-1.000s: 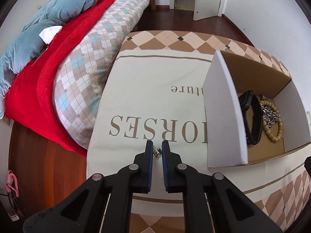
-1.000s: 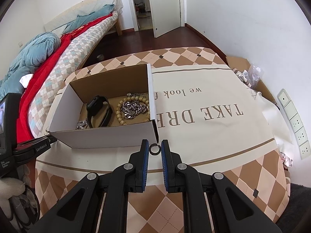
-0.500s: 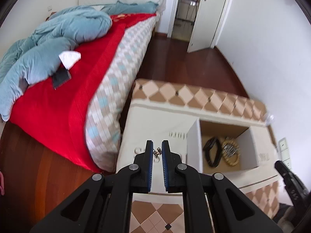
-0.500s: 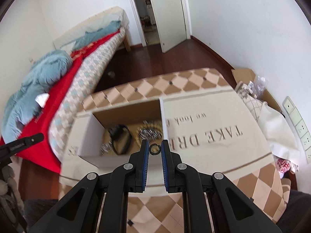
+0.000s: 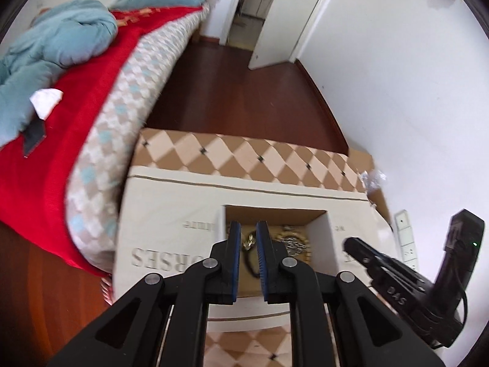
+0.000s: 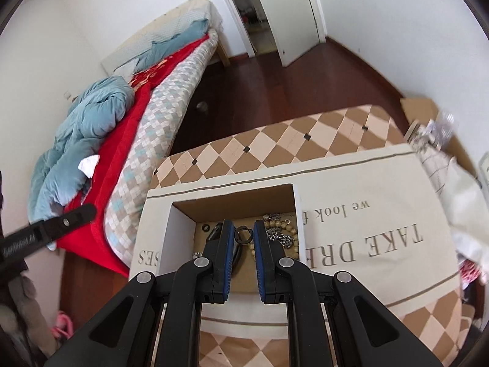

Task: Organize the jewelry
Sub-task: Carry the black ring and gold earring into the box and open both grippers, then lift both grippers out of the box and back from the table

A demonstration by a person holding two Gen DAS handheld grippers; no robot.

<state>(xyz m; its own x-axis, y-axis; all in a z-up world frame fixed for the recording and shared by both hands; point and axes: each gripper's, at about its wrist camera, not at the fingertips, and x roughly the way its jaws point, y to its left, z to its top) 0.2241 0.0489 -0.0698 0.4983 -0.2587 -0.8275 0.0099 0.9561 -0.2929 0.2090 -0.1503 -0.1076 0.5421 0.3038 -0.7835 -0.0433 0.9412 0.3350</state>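
Your left gripper [image 5: 248, 238] hangs above the open white cardboard box with brown inside [image 6: 171, 229], jaws nearly together, pinching a small gold earring-like piece [image 5: 248, 241] between the blue pads. Your right gripper [image 6: 244, 234] is also over the box, jaws narrowed on a small dark metal ring [image 6: 243, 234] held at the fingertips. The box sits on the cream printed cloth with tan diamond border [image 6: 382, 232]. Inside the box: a black watch band [image 6: 215, 231], a silver chain link bracelet [image 6: 282, 238], a tan wooden bead bracelet [image 6: 293, 231], a second small dark ring [image 6: 205, 227] on the floor near the back left corner. In the left view the box contents are mostly hidden behind the fingers. A bed with red blanket and blue duvet [image 6: 91, 134] is beside the table.
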